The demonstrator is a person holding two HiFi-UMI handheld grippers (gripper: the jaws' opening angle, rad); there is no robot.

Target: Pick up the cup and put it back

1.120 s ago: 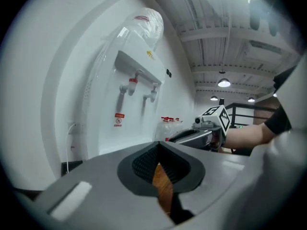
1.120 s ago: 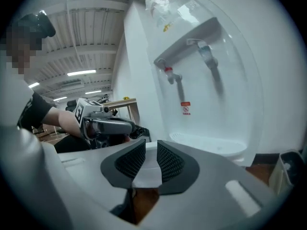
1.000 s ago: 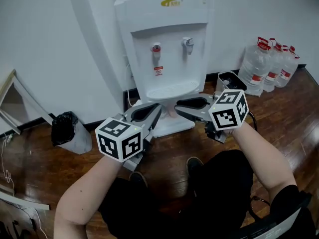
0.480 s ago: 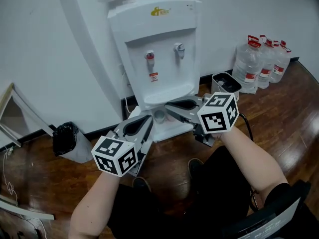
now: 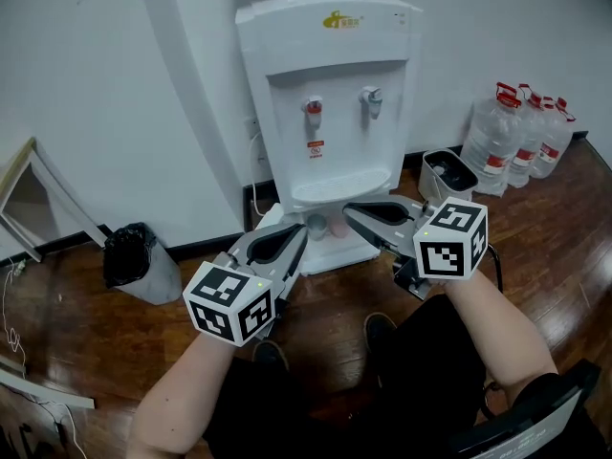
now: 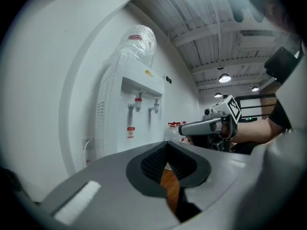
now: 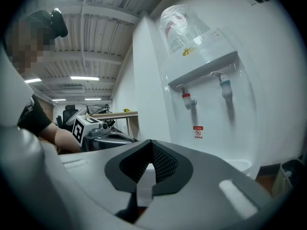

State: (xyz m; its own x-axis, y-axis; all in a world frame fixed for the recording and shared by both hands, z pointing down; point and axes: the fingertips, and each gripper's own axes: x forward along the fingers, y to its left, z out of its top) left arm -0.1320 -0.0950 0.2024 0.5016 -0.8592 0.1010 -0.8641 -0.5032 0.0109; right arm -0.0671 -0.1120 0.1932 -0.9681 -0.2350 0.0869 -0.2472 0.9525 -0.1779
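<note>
Since the cup stands free and neither gripper holds anything, we cannot fix the step from this moment alone. The scene fits the approach before a pick-up as well as the state after the cup is set back.

The white water dispenser point(image 5: 330, 84) stands on the floor against the wall. We hold the left gripper point(image 5: 300, 230) and the right gripper point(image 5: 351, 211) level in front of its base, both pointing at it. The left fingers have just been opening and stand slightly apart, with only floor showing between them. The right fingers are closed together on nothing.

The cup point(image 5: 316, 224), small and hard to make out, sits on the dispenser's low base under the drip tray, just beyond both sets of fingertips. We judge that any grasp calls for fingers spread wider than the cup.

The wall point(image 5: 96, 84) is plain white and the floor point(image 5: 76, 323) is dark wood board. Water bottles point(image 5: 516, 142) and a black bin bag point(image 5: 129, 256) stand along the wall.
</note>
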